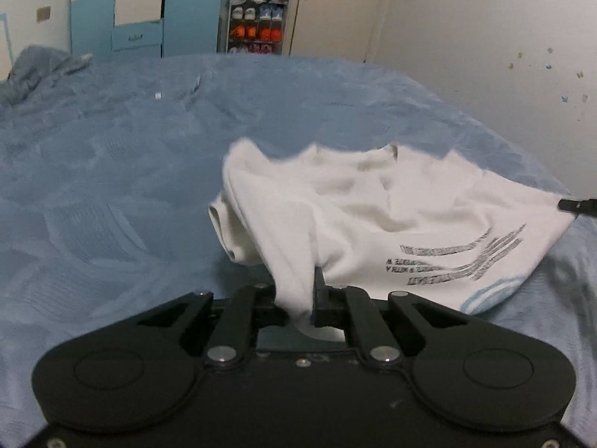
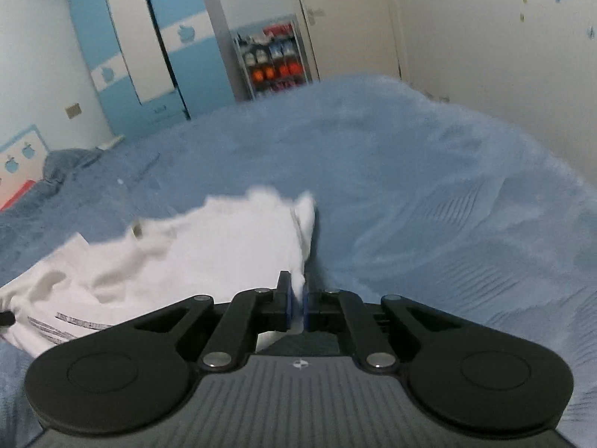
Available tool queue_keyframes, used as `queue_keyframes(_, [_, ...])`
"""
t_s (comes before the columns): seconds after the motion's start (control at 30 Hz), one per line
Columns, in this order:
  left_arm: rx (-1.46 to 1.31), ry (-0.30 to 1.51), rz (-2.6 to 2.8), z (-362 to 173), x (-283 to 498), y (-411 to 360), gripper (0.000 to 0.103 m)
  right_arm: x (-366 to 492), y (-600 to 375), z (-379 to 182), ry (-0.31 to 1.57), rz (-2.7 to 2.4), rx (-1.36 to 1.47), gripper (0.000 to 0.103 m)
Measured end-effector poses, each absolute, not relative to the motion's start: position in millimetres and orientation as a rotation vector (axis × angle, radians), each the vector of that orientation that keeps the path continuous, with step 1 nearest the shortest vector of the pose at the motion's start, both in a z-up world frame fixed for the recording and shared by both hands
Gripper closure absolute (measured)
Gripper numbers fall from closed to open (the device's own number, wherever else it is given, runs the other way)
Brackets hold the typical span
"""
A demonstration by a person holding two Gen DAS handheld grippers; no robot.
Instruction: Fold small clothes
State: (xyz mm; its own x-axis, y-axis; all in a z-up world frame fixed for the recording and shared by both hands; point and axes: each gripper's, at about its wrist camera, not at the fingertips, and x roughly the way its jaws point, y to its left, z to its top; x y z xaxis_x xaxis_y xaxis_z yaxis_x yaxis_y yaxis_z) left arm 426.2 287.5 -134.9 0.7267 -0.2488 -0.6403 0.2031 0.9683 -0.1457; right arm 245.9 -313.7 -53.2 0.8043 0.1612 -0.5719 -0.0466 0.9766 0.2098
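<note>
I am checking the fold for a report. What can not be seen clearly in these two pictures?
- Print on the white shirt: left wrist view, too blurred to read; right wrist view, cut off by the tool body.
- Left tool: cloth covers one finger.
- Shirt's far edge: right wrist view, motion blur.
- Shoes on the rack: too small.
</note>
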Motion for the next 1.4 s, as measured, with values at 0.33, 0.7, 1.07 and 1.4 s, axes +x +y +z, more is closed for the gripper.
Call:
queue_keyframes(0.33, [-0.186,0.837,-0.281,-128,260,291,0.095,99,-320,-75,0.723,0.128,0.179,0.097])
queue_keyframes(0.7, [-0.244,0.907,-0.185,-157,243,311,0.055,89,-310,-102,0.780,0.079,0.081,0.062])
queue_keyframes(1.07, [0.020,0.755,-0.186,-124,343,266,0.047,206,-245,-90,0.676,0.174,-0.117,0.026])
queue_keyframes(1.4, [0.001,0.864,-0.143,-190,350,280,0.086,237,-214,-158,0.697,0.167,-0.254,0.083])
